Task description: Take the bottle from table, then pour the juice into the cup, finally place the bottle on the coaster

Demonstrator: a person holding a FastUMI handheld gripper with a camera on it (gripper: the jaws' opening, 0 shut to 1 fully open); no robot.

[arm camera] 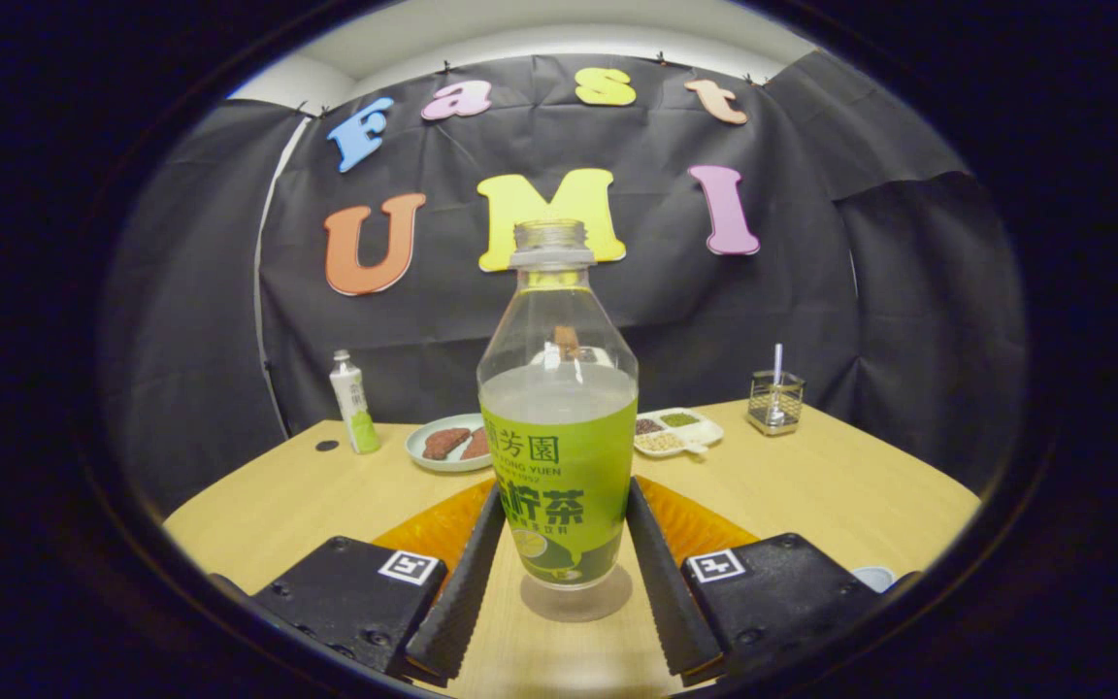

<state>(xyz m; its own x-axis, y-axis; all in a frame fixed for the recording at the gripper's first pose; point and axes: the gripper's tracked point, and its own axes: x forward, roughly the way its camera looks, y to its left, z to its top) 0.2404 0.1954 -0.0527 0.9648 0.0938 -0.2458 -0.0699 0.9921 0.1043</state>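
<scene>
So here's where I'm at: the bottle (557, 417) stands upright dead centre of the frame, on the table (811, 485), right between my two fingers. My gripper (559, 553) is spread apart, one finger on each side of the label, and I honestly can't tell if the pads are brushing the plastic or just shy of it. They don't look like they're squeezing anything.

Handling-wise, my guess: thin clear plastic, so it'll dent if I clamp hard. It's a bit over half full, so there's some weight sitting low and it'll slosh when I tip it. The cap looks to be off, so any jerk could spill. The label wrap probably gives better grip than the bare shoulder up top, so I'd close on the labelled lower body, about where the fingers already sit. It's straight-walled there too, while higher up it tapers and would likely slide.

Head count:
- one big bottle, mine
- one small bottle (354, 403) at centre left
- one plate (447, 443) with two brown pieces, just behind and left of my bottle
- one divided dish (677, 432) to its right
- one little wire holder (775, 401) with a white stick in it, centre right
- something orange (438, 524) flat on the table behind my fingers, maybe the coaster, can't say
- a white rim (874, 579) at lower right, possibly the cup
</scene>
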